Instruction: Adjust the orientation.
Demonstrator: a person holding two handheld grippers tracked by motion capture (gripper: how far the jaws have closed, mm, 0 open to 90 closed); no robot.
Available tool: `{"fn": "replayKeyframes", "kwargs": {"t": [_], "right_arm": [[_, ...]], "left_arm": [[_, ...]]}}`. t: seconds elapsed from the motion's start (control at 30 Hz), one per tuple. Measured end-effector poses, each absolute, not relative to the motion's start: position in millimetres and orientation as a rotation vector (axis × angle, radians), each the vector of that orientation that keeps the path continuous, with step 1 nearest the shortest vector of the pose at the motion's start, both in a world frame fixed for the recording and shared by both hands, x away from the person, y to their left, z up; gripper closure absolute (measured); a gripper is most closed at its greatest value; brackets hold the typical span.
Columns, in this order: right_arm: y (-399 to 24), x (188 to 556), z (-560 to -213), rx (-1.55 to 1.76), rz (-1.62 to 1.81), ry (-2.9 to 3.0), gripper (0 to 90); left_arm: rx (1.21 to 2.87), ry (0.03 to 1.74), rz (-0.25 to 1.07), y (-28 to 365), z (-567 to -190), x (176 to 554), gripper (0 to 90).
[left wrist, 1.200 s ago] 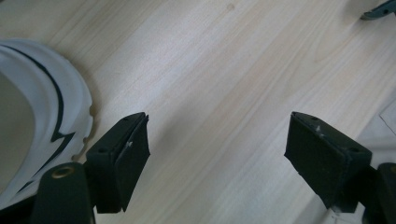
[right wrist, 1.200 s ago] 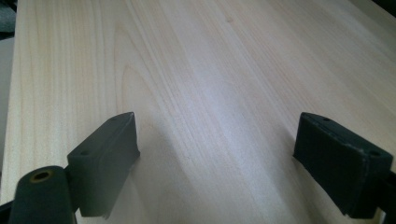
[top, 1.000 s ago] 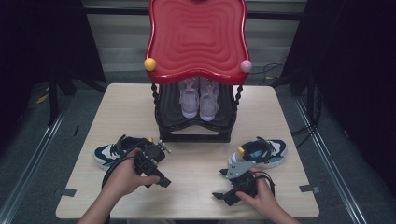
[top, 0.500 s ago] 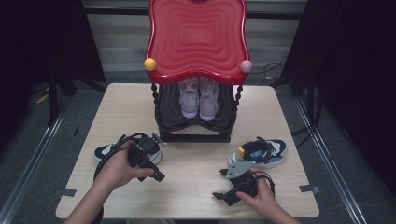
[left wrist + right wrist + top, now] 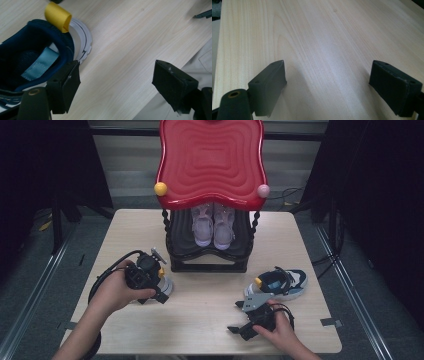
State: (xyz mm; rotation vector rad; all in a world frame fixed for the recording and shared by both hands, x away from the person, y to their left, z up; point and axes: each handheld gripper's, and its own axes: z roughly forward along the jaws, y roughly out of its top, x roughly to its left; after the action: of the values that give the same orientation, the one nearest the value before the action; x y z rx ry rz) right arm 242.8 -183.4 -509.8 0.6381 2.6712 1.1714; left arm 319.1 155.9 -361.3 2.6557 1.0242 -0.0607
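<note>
The left gripper (image 5: pixel 150 272) is over the left part of the wooden table (image 5: pixel 210 315), directly above a navy sneaker (image 5: pixel 30 57) that lies near the left foot of the shoe rack (image 5: pixel 210 255). In the left gripper view its fingers (image 5: pixel 66 85) are spread wide. One finger stands just beside the padded collar of this sneaker, close to the heel with the yellow pull tab (image 5: pixel 58 16), but I cannot tell if it touches. The other finger is over bare wood, well apart from the shoe, so nothing is pinched.

The right gripper (image 5: pixel 240 327) rests low at the near right part of the table, held by the right hand (image 5: pixel 280 332). Its fingers (image 5: pixel 268 85) are also spread, with only bare table between them.

A second navy and white sneaker (image 5: pixel 277 284) lies on the table just beyond the right gripper, apart from it. On the lower shelf of the rack, under the red wavy top (image 5: pixel 210 162), a pair of pale pink shoes (image 5: pixel 214 222) stands side by side.
</note>
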Motion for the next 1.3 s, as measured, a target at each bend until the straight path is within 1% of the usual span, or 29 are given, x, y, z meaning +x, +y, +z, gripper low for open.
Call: {"fn": "replayKeyframes", "kwargs": {"t": [0.2,0.53,0.7,1.0,1.2,1.27,1.3], "right_arm": [[-183.4,242.8,-509.8,0.638,1.171,2.671,13.0],[-183.4,242.8,-509.8,0.638,1.171,2.671,13.0],[-183.4,242.7,-509.9,0.639,1.172,2.67,13.1],[-183.4,242.7,-509.9,0.639,1.172,2.67,13.1],[-183.4,242.7,-509.9,0.639,1.171,2.67,13.0],[-183.4,242.7,-509.9,0.639,1.172,2.67,13.0],[-183.4,242.7,-509.9,0.639,1.172,2.67,13.1]], "left_arm": [[2.62,1.091,-0.033,163.0,-359.7,329.4,21.7],[2.618,1.194,0.008,163.6,-375.1,346.2,22.3],[2.607,1.223,-0.01,162.9,-384.9,354.2,23.4],[2.566,1.294,-0.021,161.8,-401.8,364.8,30.2],[2.584,1.317,-0.02,162.1,-413.3,368.8,33.8],[2.588,1.33,0.009,162.1,-415.7,370.0,36.7],[2.583,1.326,-0.002,162.2,-417.2,370.9,37.2]]}}
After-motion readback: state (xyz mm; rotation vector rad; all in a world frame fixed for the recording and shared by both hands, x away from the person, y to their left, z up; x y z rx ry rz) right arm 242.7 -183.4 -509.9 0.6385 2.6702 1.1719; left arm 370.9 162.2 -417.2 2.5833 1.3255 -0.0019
